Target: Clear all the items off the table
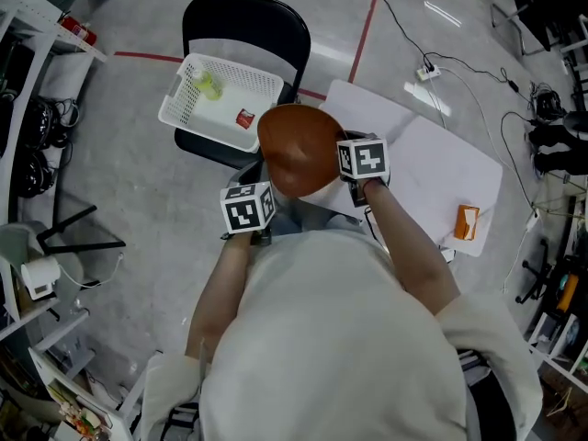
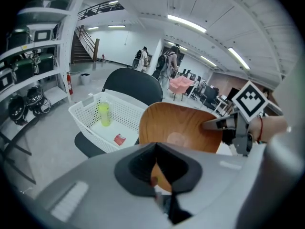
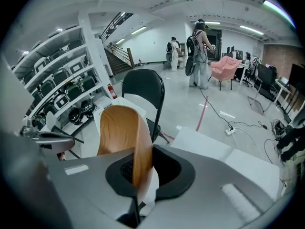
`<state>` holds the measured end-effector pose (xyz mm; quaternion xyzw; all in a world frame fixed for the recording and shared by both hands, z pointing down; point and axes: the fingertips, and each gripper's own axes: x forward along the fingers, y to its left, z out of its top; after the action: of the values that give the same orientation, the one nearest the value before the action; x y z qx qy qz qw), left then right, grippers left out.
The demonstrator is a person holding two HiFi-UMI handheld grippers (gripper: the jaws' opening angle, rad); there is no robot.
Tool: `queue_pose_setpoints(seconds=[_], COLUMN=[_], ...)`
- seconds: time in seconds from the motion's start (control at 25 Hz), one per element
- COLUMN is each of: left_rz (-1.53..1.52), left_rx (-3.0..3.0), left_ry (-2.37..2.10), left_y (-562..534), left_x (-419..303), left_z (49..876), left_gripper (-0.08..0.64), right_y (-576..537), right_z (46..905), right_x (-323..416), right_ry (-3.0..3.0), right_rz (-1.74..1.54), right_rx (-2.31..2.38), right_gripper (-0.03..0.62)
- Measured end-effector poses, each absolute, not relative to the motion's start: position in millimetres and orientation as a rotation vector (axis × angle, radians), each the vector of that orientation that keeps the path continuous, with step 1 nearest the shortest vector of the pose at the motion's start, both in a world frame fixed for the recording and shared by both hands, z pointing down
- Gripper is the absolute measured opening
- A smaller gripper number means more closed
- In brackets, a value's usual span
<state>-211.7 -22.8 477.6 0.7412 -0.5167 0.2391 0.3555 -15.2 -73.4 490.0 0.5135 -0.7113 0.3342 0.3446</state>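
Fingers of the left gripper (image 2: 155, 178) and right gripper (image 3: 139, 175) clamp opposite edges of a wooden bowl (image 1: 299, 150).
Round, with no long side, it hangs tilted in the air between the white table (image 1: 441, 173) and the basket (image 1: 220, 99) on the chair (image 1: 243, 26).

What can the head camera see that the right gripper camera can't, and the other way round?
Only the head view shows the orange packet on the white table and the green bottle in the white basket. Only the right gripper view shows the people with backpacks, the pink armchair and the stairs. Both show the wooden bowl, the black chair and the table.
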Motion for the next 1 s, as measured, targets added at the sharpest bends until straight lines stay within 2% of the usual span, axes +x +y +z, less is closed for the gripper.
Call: queue_pose_setpoints(seconds=[0.4,1.0], left_rz=[0.644,0.603], left_rx=[1.922,1.868], left_ry=[-1.307,-1.374], left_y=[-40,-62], left_x=[-282,-336], left_z=[483,484], left_gripper=[0.009,0.009], right_y=[-97,-132], right_z=[490,495], right_x=[-93,-137], right_ry=[-1.853,-1.838], right_rz=[0.940,1.038], right_rx=[1.340,1.375], right_gripper=[0.014,0.014])
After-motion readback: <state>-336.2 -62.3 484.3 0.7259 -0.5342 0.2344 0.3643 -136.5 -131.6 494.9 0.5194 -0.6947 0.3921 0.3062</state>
